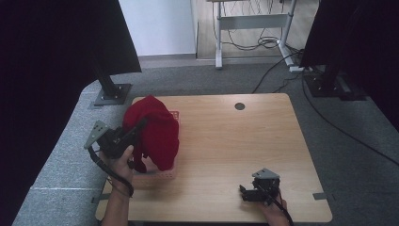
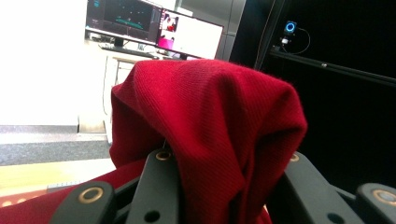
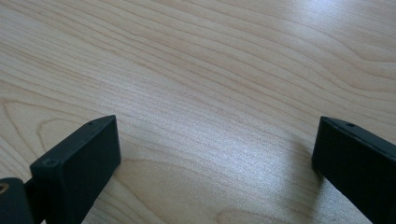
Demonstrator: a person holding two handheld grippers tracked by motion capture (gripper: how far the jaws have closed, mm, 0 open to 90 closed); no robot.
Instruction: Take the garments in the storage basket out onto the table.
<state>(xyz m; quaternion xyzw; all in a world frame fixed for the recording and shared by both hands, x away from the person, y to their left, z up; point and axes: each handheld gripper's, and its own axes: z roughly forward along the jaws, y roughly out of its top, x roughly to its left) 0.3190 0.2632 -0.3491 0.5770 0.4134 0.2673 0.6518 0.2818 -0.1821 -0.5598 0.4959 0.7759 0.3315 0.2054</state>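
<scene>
A red knitted cloth (image 1: 157,132) hangs bunched above the left part of the wooden table (image 1: 235,146). My left gripper (image 1: 140,127) is shut on the cloth, its jaws pointing up and to the right. In the left gripper view the cloth (image 2: 210,116) drapes over and between both black jaws of that gripper (image 2: 229,158). My right gripper (image 1: 243,192) rests low at the table's front right, open. In the right gripper view its jaws (image 3: 215,140) stand wide apart over bare wood.
A pale pink flat thing (image 1: 162,176) lies on the table under the cloth; what it is I cannot tell. A dark round grommet (image 1: 239,106) sits near the far edge. Black panels on stands (image 1: 110,92) flank the table, and cables (image 1: 268,44) lie on the floor behind.
</scene>
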